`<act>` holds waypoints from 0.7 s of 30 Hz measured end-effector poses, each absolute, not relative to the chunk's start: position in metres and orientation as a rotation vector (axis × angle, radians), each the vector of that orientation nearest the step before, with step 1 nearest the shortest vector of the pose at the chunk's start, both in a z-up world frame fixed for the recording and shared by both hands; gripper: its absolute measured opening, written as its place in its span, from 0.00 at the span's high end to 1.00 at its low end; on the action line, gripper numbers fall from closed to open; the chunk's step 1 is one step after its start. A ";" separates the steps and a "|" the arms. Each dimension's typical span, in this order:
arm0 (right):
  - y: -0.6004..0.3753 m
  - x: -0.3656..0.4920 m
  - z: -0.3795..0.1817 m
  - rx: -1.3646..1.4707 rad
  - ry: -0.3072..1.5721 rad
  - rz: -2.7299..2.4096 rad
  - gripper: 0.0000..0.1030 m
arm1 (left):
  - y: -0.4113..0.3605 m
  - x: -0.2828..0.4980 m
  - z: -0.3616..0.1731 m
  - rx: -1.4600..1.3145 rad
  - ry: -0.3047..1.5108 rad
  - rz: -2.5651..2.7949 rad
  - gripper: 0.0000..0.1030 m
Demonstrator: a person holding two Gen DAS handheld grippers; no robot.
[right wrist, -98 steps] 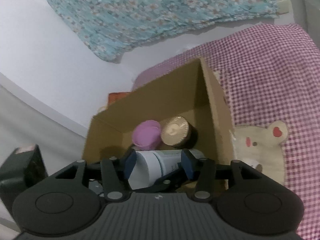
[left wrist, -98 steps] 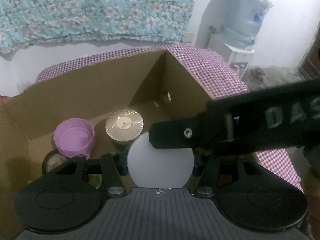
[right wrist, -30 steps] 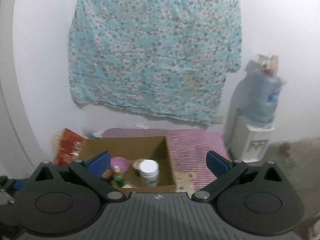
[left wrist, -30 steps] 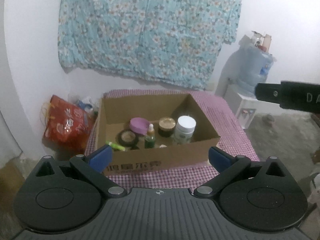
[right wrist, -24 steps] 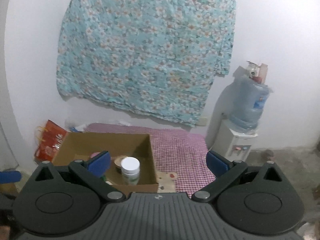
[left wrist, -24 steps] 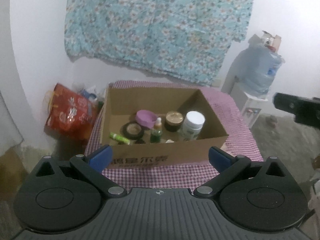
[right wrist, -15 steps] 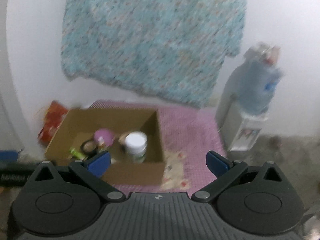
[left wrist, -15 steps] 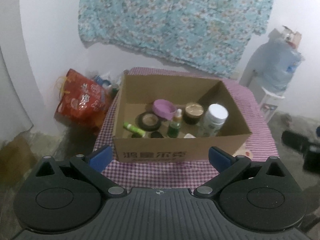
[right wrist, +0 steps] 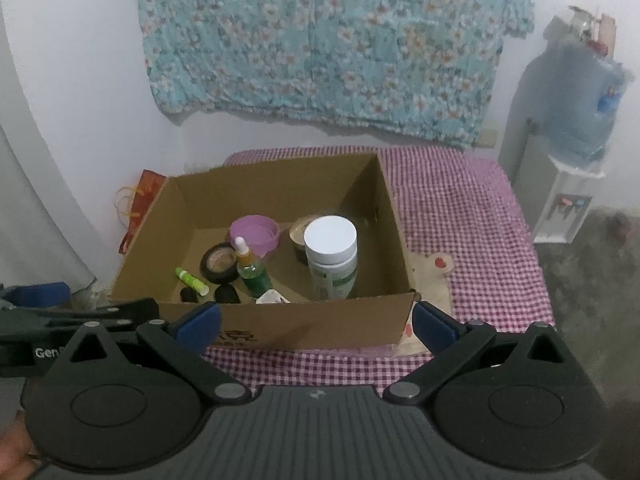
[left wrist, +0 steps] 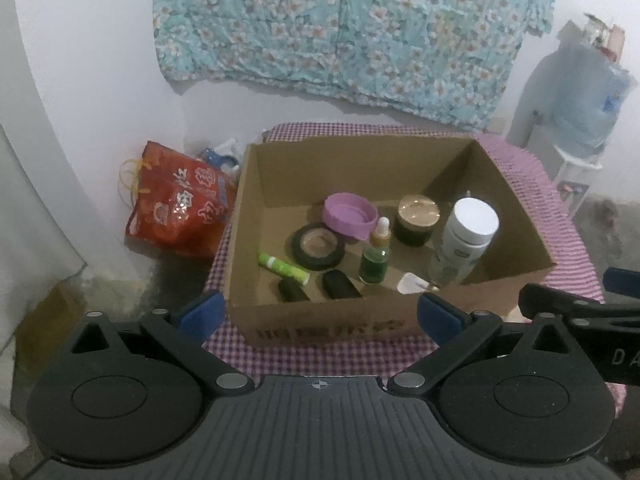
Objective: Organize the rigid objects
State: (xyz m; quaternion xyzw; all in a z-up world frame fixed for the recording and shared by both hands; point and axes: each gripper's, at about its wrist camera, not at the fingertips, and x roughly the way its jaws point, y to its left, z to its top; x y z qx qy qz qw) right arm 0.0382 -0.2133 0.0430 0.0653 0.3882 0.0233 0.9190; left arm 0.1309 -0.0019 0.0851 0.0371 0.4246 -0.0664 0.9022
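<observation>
An open cardboard box (left wrist: 512,196) (right wrist: 394,224) stands on a checked cloth. In it are a white-lidded bottle (left wrist: 466,240) (right wrist: 331,254), a gold-lidded jar (left wrist: 418,214), a purple bowl (left wrist: 350,216) (right wrist: 254,234), a green dropper bottle (left wrist: 376,256) (right wrist: 250,266), a tape roll (left wrist: 318,246) (right wrist: 220,262), a green tube (left wrist: 282,268) and small dark items. My left gripper (left wrist: 320,314) and right gripper (right wrist: 316,324) are open and empty, held back in front of the box.
The purple checked cloth (right wrist: 460,220) covers a low table. A red bag (left wrist: 176,200) lies on the floor at the left. A water dispenser (right wrist: 568,128) stands at the right. A floral cloth (left wrist: 352,28) hangs on the wall.
Both grippers let go of the white-lidded bottle, which now stands in the box, opened and drew far back. In the last second they came a little closer and lower.
</observation>
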 end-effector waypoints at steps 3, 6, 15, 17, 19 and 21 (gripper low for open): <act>-0.219 0.047 0.035 0.153 0.818 0.037 0.00 | -0.006 0.138 0.082 0.085 0.884 -0.135 0.00; -0.223 0.055 0.028 0.172 0.833 0.034 0.00 | -0.009 0.142 0.078 0.101 0.891 -0.133 0.00; -0.227 0.064 0.018 0.177 0.855 0.031 0.00 | -0.011 0.144 0.074 0.126 0.903 -0.119 0.00; -0.226 0.065 0.017 0.176 0.860 0.032 0.00 | -0.011 0.144 0.073 0.132 0.904 -0.113 0.00; -0.227 0.066 0.015 0.179 0.866 0.035 0.00 | -0.010 0.145 0.073 0.136 0.904 -0.110 0.00; -0.226 0.066 0.015 0.185 0.868 0.035 0.00 | -0.009 0.144 0.073 0.138 0.903 -0.107 0.00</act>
